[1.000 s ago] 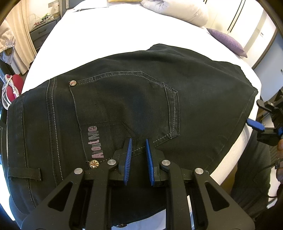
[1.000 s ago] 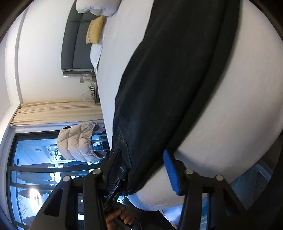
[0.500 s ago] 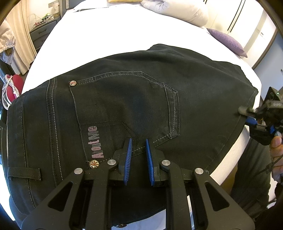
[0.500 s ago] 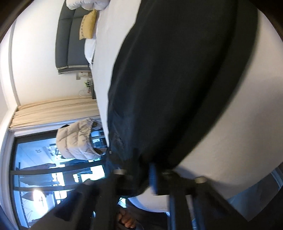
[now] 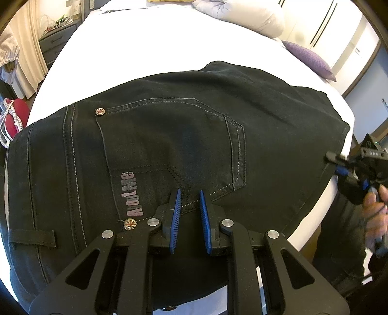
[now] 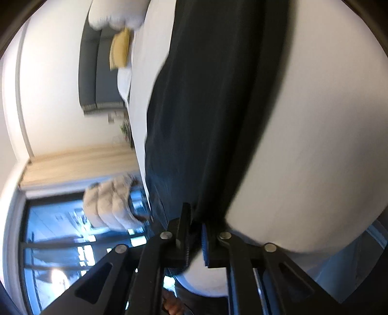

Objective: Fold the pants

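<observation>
At the bottom of the left wrist view, the left gripper point(image 5: 189, 193) points down at the black pants point(image 5: 169, 145) with its blue pads point(image 5: 175, 218) drawn close together, a narrow gap between them; its tips sit over the lower seam of the back pocket point(image 5: 174, 145), and whether they pinch any cloth cannot be told. The pants lie flat across the near part of the white bed point(image 5: 169, 43), filling the middle of the frame, waistband toward the left. At the right edge, the right gripper point(image 5: 339, 167), held by a hand point(image 5: 373, 208), is at the edge of the pants where they reach the side of the bed. In the blurred right wrist view, the right gripper point(image 6: 195, 230) has just closed and its jaws clamp that dark edge of the pants point(image 6: 206, 109). Farther off, a pillow point(image 5: 242, 17) lies at the top and a purple cushion point(image 5: 310, 58) at the upper right.
</observation>
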The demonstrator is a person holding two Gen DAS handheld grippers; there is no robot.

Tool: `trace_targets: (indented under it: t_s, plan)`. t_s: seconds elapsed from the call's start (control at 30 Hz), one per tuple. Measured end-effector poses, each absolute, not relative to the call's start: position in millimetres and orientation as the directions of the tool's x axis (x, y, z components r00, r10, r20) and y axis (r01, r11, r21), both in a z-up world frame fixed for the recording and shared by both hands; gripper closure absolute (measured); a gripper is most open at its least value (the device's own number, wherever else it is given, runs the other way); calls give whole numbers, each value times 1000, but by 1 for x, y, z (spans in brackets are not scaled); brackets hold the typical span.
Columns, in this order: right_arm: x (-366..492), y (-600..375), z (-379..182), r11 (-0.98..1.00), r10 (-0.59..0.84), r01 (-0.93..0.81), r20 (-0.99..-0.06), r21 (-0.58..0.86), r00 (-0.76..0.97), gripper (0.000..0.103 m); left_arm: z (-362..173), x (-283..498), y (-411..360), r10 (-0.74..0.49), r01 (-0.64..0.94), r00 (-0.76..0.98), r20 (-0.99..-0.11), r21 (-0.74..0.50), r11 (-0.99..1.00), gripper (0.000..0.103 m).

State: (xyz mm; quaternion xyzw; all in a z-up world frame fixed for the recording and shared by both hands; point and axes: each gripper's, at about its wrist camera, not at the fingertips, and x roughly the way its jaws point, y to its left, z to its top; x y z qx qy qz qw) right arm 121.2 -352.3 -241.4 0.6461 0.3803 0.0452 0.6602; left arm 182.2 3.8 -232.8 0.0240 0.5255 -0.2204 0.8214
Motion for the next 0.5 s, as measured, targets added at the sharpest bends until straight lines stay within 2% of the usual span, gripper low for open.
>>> trace_targets:
  t_s: [0.07, 0.13, 0.17, 0.3, 0.5]
  plan:
    - [116, -376, -239, 151, 481, 436, -451, 887, 752, 93, -233, 182, 3, -336, 388, 352, -874, -190, 902, 87]
    - [112, -393, -240, 144, 447, 451, -465, 881, 764, 101, -233, 182, 3, -333, 390, 353, -874, -186, 902, 87]
    - [110, -398, -242, 130, 447, 456, -462, 881, 766, 102, -233, 181, 2, -333, 390, 354, -874, -186, 902, 87]
    - [108, -394, -236, 193, 431, 470, -505, 861, 748, 103, -233, 181, 2, -330, 392, 354, -875, -181, 902, 87]
    - [107, -407, -239, 180, 438, 445, -477, 877, 762, 102, -233, 181, 2, -332, 392, 354, -874, -183, 902, 87]
